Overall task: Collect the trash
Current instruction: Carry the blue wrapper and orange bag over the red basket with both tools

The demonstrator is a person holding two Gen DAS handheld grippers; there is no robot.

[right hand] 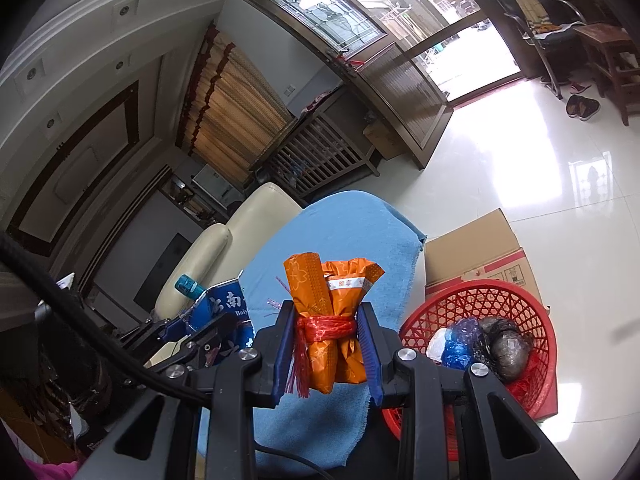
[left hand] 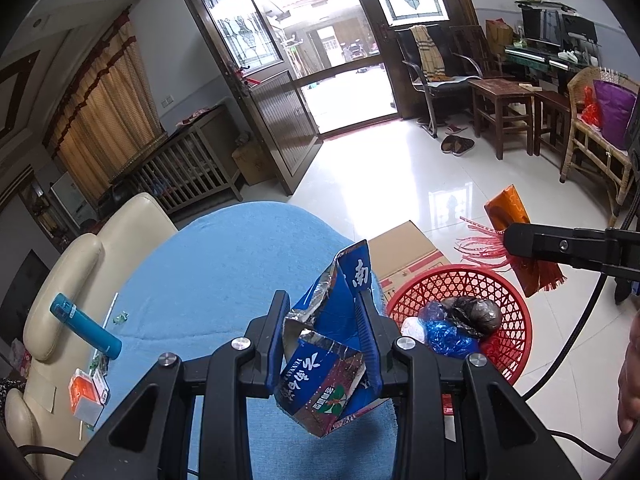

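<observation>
My left gripper [left hand: 325, 312] is shut on a crumpled blue foil-lined carton [left hand: 326, 344], held above the blue cloth table [left hand: 224, 264] near its right edge. My right gripper [right hand: 329, 322] is shut on an orange wrapped bundle [right hand: 330, 312] tied with red plastic string. In the left wrist view that orange bundle [left hand: 510, 210] hangs above the red mesh basket [left hand: 516, 300], clamped by the right gripper [left hand: 508, 242]. The red basket [right hand: 536, 320] stands on the floor beside the table and holds blue plastic and a dark bag. The blue carton [right hand: 224, 308] shows at the left of the right wrist view.
On the table's left lie a teal bottle [left hand: 86, 326], an orange-and-white box [left hand: 86, 396] and a straw. A cardboard box [left hand: 408, 252] stands behind the basket. A cream sofa [left hand: 68, 276] is left of the table. Wooden stools, chairs and slippers sit across the glossy floor.
</observation>
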